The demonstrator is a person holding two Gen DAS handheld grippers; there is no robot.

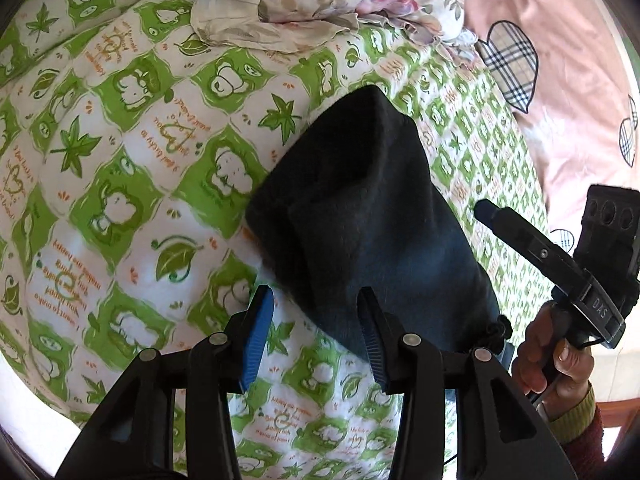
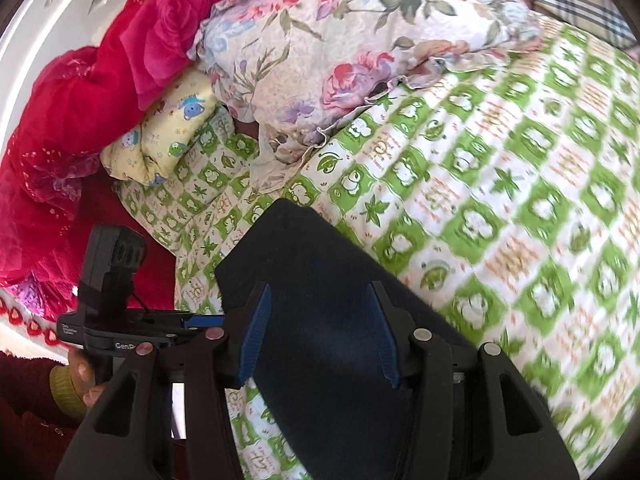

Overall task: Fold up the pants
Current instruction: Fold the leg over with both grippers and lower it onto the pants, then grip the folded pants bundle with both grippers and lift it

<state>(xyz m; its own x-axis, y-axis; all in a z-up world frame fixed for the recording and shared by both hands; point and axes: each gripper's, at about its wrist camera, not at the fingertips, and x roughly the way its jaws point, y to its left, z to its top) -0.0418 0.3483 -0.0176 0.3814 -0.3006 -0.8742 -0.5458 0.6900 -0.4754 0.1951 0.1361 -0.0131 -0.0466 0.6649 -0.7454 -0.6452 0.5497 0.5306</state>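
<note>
The dark navy pants (image 1: 360,208) lie folded in a compact bundle on the green-and-white printed bed cover (image 1: 120,160). My left gripper (image 1: 316,340) is open and empty, just short of the bundle's near left edge. The right gripper (image 1: 552,264) shows at the right of the left wrist view, beside the bundle. In the right wrist view my right gripper (image 2: 320,336) is open above the pants (image 2: 320,280), its fingers apart and holding nothing. The left gripper (image 2: 132,328) shows at the left there, held in a hand.
A floral quilt (image 2: 340,48) is bunched at the head of the bed. A red blanket (image 2: 100,80) and a small yellow pillow (image 2: 168,128) lie at the left. A pink sheet with plaid hearts (image 1: 560,60) lies at the right.
</note>
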